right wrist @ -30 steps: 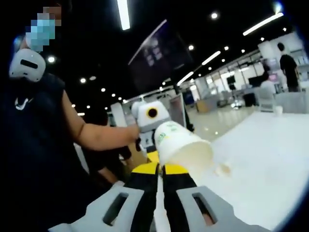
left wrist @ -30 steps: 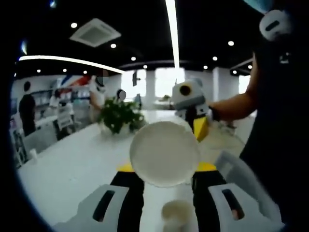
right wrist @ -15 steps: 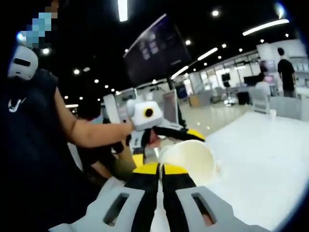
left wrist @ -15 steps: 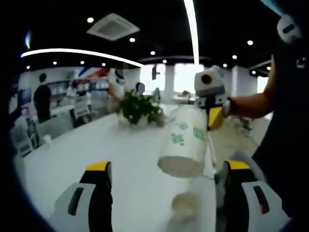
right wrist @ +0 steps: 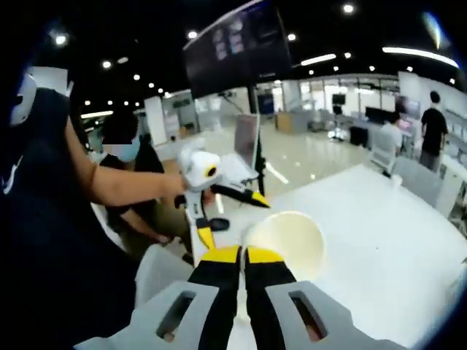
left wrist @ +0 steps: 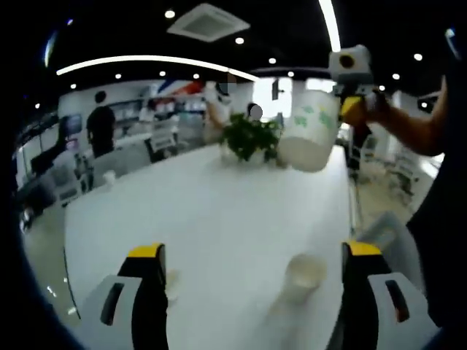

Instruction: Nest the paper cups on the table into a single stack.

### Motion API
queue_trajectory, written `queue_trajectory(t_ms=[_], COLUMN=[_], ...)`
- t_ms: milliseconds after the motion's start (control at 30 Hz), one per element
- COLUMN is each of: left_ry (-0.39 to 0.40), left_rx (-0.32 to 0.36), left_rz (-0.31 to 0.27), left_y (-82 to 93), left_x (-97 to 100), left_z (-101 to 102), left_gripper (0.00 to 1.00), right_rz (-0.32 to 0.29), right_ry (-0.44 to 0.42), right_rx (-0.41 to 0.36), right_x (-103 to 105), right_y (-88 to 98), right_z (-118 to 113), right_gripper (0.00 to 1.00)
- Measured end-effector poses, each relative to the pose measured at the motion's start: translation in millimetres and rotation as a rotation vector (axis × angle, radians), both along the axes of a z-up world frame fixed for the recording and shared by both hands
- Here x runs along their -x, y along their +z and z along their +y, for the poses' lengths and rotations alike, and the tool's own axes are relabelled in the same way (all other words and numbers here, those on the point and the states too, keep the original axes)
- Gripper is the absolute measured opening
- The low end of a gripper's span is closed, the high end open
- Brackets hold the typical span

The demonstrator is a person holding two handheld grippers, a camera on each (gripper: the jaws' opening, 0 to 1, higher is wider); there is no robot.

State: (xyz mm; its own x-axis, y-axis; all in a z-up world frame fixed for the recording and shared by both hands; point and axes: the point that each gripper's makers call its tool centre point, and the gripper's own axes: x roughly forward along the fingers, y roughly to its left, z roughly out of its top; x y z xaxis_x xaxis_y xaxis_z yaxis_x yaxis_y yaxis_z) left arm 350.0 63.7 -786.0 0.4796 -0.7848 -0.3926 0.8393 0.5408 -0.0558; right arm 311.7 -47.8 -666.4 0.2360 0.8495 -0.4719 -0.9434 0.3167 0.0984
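Note:
In the left gripper view, my left gripper (left wrist: 254,251) is open wide above the white table (left wrist: 219,211) with nothing between its jaws. One paper cup (left wrist: 304,273) stands on the table just inside the right jaw. A second paper cup (left wrist: 310,131), white with green print, hangs tilted in the air beyond it, held by my right gripper (left wrist: 349,87). In the right gripper view, my right gripper (right wrist: 242,255) is shut on the rim of that paper cup (right wrist: 288,244), whose mouth faces the camera. My left gripper (right wrist: 201,175) shows behind it, jaws spread.
A potted plant (left wrist: 250,137) stands at the far end of the table. A small white cup (left wrist: 109,177) sits near the table's left edge. A person's arm (right wrist: 124,191) and dark torso lie to the left, with a grey chair (right wrist: 157,270) below.
My left gripper was closed around the cup a second ago; it has opened and drawn back. The right gripper now carries the cup alone, higher and farther off.

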Motion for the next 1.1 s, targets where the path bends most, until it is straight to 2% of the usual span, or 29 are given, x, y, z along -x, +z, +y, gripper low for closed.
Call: queue_trajectory(t_ms=[33,133,233,433,533,700,833,933,1100], left_ry=[0.009,0.066,0.089,0.136,0.142,0.112,0.113,0.147,0.151], left_rx=[-0.004,-0.091,-0.084,-0.059,-0.071,-0.184,-0.192,-0.139,-0.140], left_rz=[0.002,-0.013,0.012,0.058,0.057,0.049,0.043,0.084,0.088], left_y=[-2.2,-16.9,-22.9,-36.1,-44.3,-64.6,-80.8,-81.7,-83.3], left_x=[0.7,-0.3,4.3,15.0,17.2,19.3,13.5,11.4,10.6], left_z=[4.3,24.8,33.9,47.9,50.1,55.7,57.8,55.9,50.8], left_gripper=[0.98,0.98,0.98,0.98,0.98,0.98,0.98,0.98,0.98], right_rz=[-0.003,0.017,0.007,0.013,0.001,-0.022,-0.017,-0.003,0.002], right_ry=[-0.002,0.018,0.031,0.056,0.082,0.113,0.136,0.155,0.179], right_rx=[0.016,0.102,0.171,0.263,0.357,0.497,0.602,0.641,0.714], right_x=[-1.1,3.3,6.0,12.0,15.7,13.0,16.3,18.9,18.4], right_y=[1.4,0.5,0.9,0.5,-7.2,-17.2,-24.6,-31.4,-44.4], right_z=[-0.4,-2.4,0.1,5.9,6.0,5.2,6.4,10.9,11.0], right_gripper=[0.00,0.00,0.00,0.00,0.00,0.00,0.00,0.00,0.00])
